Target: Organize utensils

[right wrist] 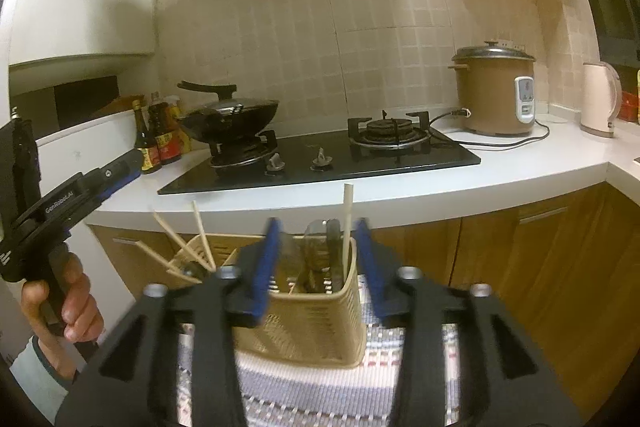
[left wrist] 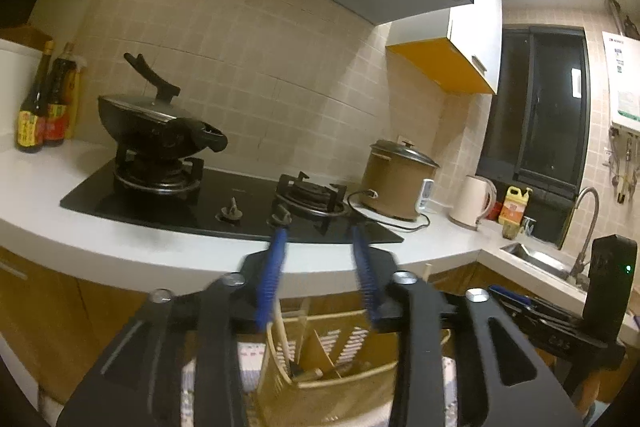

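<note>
A beige plastic utensil caddy (right wrist: 316, 319) stands on a striped cloth (right wrist: 320, 387) in front of the counter. Its compartments hold wooden chopsticks (right wrist: 347, 223) and dark metal utensils (right wrist: 320, 251); more chopsticks (right wrist: 180, 239) splay out at its left. My right gripper (right wrist: 318, 227) is open and empty, raised just above the caddy. My left gripper (left wrist: 320, 235) is open and empty, held above the caddy (left wrist: 328, 367). The left gripper also shows in the right wrist view (right wrist: 124, 167), held by a hand at the left.
A white counter (right wrist: 520, 163) carries a black gas hob (right wrist: 320, 163) with a lidded wok (right wrist: 228, 119), sauce bottles (right wrist: 156, 139), a brown rice cooker (right wrist: 494, 91) and a kettle (right wrist: 600, 99). A sink (left wrist: 532, 259) lies at the right. Wooden cabinets (right wrist: 540, 267) stand below.
</note>
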`<state>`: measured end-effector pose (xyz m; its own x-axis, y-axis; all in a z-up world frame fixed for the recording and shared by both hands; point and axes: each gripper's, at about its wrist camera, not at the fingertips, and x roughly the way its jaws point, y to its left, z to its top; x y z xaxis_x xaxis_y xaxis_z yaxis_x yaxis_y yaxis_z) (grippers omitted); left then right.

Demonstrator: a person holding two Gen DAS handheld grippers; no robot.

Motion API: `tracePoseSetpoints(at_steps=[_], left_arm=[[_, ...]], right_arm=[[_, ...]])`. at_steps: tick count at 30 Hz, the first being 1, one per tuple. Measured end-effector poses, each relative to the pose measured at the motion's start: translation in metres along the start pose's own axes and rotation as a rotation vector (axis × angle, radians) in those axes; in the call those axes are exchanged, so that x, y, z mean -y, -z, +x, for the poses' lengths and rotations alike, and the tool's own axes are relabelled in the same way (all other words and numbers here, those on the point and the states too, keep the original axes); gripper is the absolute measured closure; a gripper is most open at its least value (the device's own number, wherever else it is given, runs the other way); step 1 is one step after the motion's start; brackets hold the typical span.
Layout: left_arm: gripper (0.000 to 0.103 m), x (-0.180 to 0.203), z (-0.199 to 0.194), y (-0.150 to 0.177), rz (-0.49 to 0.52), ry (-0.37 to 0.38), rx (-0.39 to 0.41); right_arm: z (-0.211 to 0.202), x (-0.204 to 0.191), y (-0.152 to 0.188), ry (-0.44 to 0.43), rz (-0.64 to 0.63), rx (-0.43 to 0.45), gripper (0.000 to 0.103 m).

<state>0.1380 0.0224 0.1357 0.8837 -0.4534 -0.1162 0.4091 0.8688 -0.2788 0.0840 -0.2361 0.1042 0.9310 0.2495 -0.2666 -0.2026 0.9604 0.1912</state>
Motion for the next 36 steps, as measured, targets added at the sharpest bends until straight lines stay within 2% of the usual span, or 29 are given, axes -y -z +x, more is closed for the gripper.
tracePoseSetpoints(at_steps=[5, 10, 13, 15, 20, 24, 29, 33, 36], left_arm=[[0.059, 0.011, -0.026, 0.005, 0.02, 0.006, -0.033], [0.031, 0.032, -0.063, 0.017, 0.073, -0.026, -0.033], [0.018, 0.043, -0.079, 0.031, 0.078, -0.036, -0.046], [0.014, 0.052, -0.086, 0.048, 0.077, -0.065, -0.064], [0.009, 0.066, -0.089, 0.088, 0.114, -0.177, -0.08], [0.009, 0.061, -0.082, 0.112, 0.107, -0.255, -0.071], [0.009, 0.048, -0.075, 0.125, 0.092, -0.329, -0.059], [0.009, 0.042, -0.064, 0.134, 0.102, -0.362, -0.12], [0.009, 0.042, -0.062, 0.137, 0.116, -0.387, -0.126]], right_arm=[[-0.033, -0.014, 0.007, -0.001, -0.031, 0.005, 0.054], [-0.06, -0.026, 0.019, -0.005, -0.043, 0.006, 0.042], [-0.071, -0.034, 0.031, 0.018, -0.056, 0.008, 0.036], [-0.075, -0.039, 0.042, 0.033, -0.065, 0.002, 0.03], [-0.075, -0.041, 0.07, 0.092, -0.057, 0.01, 0.02], [-0.069, -0.034, 0.088, 0.145, -0.034, 0.022, 0.019], [-0.057, -0.029, 0.099, 0.188, -0.04, 0.008, 0.019], [-0.05, -0.027, 0.108, 0.197, -0.052, -0.021, 0.019], [-0.049, -0.028, 0.109, 0.204, -0.062, -0.023, 0.016]])
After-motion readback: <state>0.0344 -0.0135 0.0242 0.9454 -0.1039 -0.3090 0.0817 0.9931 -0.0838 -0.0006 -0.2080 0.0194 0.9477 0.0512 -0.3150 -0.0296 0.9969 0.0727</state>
